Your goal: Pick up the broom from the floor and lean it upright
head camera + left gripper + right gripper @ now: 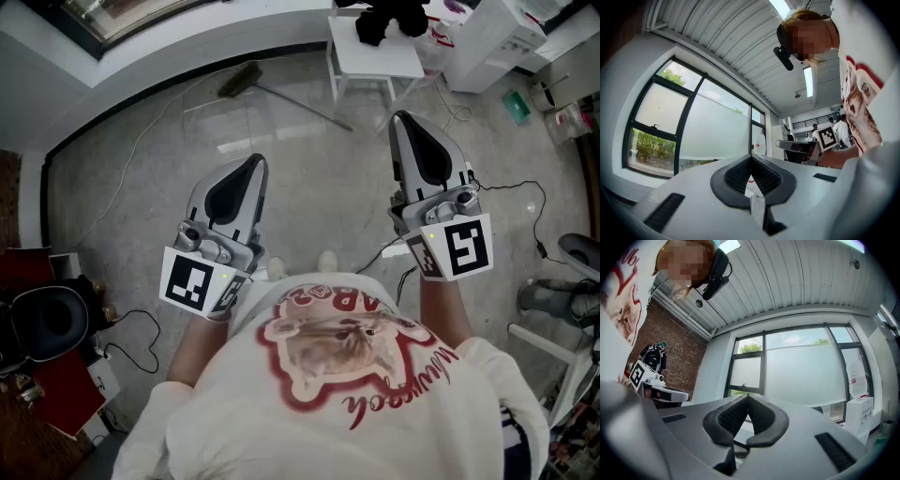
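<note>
This looks like a lab or workshop. Cables (511, 184) trail over a bare concrete floor (309, 178). There is a brick wall (651, 338), a ribbed metal ceiling (787, 277) and a strip light (808, 82).

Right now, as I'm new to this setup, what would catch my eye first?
Two tongs held out over the grey floor, left tongs and right tongs, both shut and empty. Beyond them the broom lies flat by the wall, left of a small white table.

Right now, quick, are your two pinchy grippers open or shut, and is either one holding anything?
Grey left gripper: shut, jaws together, holding nothing.
Grey right gripper: shut, jaws together, holding nothing.
</note>
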`<act>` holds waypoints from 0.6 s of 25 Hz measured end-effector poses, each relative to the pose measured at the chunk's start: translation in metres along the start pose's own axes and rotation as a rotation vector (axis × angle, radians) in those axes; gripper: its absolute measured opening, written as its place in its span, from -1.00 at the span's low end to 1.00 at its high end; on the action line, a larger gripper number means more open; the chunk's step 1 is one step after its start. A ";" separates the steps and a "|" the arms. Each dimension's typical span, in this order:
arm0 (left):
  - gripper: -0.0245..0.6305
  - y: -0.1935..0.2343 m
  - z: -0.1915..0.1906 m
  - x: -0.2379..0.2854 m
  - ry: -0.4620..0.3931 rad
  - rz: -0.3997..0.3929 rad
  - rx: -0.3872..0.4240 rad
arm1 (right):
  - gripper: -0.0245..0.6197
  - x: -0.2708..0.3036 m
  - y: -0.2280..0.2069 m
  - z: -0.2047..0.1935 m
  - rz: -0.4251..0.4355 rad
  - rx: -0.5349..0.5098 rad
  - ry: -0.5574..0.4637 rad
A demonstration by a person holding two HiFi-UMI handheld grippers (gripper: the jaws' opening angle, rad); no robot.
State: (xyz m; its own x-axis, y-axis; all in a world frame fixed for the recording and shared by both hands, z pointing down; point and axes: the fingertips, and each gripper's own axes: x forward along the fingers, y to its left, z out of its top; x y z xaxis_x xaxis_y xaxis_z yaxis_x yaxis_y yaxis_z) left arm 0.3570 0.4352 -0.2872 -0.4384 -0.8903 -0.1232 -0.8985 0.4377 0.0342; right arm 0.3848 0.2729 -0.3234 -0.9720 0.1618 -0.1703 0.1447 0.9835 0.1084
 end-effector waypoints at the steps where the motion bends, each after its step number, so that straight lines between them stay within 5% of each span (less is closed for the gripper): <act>1: -0.87 0.001 0.001 -0.002 -0.001 -0.004 0.002 | -0.85 0.000 0.003 0.001 -0.002 -0.002 0.002; 15: -0.87 0.011 0.003 -0.017 -0.009 -0.017 -0.012 | -0.85 -0.003 0.024 0.007 -0.022 0.007 -0.008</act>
State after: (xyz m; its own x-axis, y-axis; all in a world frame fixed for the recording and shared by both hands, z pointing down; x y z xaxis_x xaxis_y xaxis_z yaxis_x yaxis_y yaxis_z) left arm 0.3542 0.4553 -0.2876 -0.4227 -0.8965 -0.1329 -0.9061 0.4207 0.0443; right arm 0.3922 0.2965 -0.3268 -0.9734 0.1409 -0.1808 0.1248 0.9874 0.0976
